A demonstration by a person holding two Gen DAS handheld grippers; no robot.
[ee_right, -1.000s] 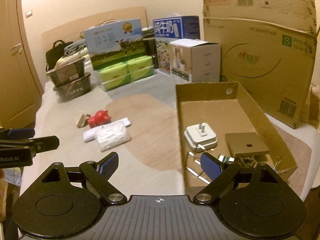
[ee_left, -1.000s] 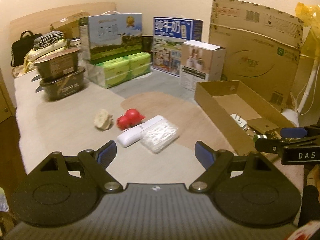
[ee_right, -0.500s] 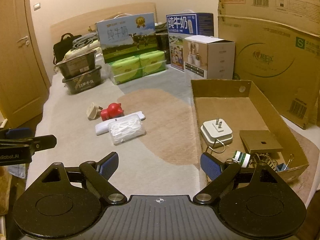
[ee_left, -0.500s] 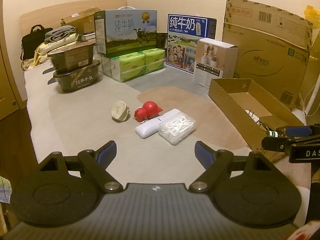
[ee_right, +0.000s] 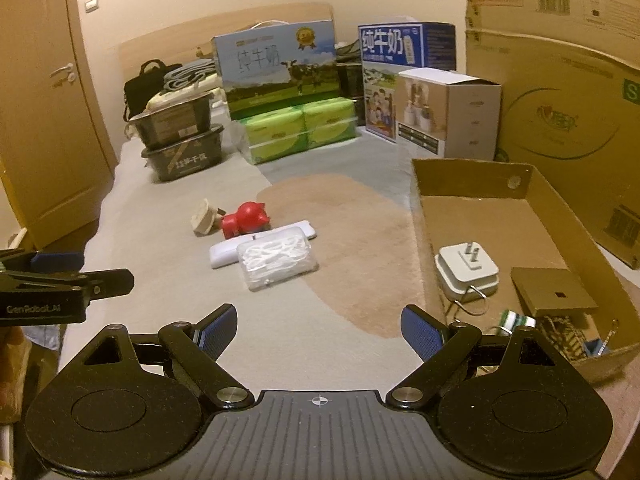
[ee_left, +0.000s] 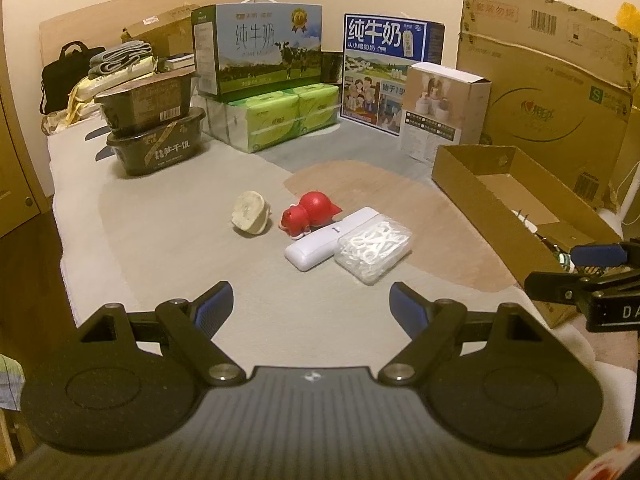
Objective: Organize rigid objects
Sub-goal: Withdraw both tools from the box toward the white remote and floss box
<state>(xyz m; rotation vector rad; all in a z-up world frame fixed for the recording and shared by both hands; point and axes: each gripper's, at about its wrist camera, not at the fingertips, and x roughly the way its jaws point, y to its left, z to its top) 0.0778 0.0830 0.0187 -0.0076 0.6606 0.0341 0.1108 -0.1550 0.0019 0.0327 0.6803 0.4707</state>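
The left gripper [ee_left: 311,307] has its two blue fingers wide apart, and nothing is between them. It hangs over the soft gray and tan blanket [ee_left: 168,248]. The right gripper [ee_right: 319,327] has its fingers wide apart too, with nothing in them. It is also above the blanket, near the edge of the flat cardboard box [ee_right: 480,172].

Just past the grippers, four small things lie close together on the blanket. A clear plastic box of white picks [ee_left: 375,246] sits nearest. It touches a long white case [ee_left: 320,242]. Behind the case lies a red toy pig [ee_left: 308,214], touching it. Just beside the pig is a round beige plug [ee_left: 250,213].

The cardboard box is to the right of these things, well apart from them. Inside it lie a white plug adapter [ee_right: 467,270] with its prongs up, a small brown square card [ee_right: 554,292], and a few little bits in the near corner that are too small to tell.

Farther back stand two dark food tubs [ee_left: 154,130] in a stack, green tissue packs [ee_left: 280,118], two milk cartons [ee_left: 260,50], a white box [ee_left: 444,110] and a big cardboard sheet [ee_left: 548,76].
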